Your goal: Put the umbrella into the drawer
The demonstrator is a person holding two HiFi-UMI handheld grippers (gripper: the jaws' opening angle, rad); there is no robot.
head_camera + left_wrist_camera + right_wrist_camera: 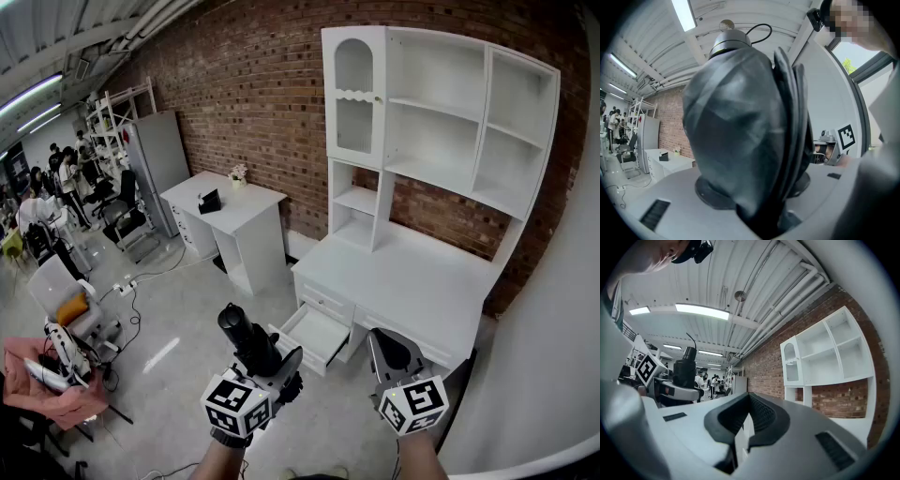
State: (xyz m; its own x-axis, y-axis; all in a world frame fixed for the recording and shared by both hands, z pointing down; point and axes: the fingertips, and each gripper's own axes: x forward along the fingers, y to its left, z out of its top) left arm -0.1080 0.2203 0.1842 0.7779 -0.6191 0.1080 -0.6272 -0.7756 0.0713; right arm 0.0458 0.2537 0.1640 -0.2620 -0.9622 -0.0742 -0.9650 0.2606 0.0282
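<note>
Folded black fabric umbrella (246,336) sits grasped between the jaws of the left gripper (272,370). Its capped end points up and toward the far side, and it is near of the furniture, outside the drawer. Just right of it and farther off, the open white drawer (317,334) juts from the left end of the white desk (412,281), below its tabletop. Further right, the right gripper (747,425) hangs near the desk front, jaws clenched together on nothing. A white shelved hutch (441,122) stands on the tabletop against the red brick wall (262,84).
</note>
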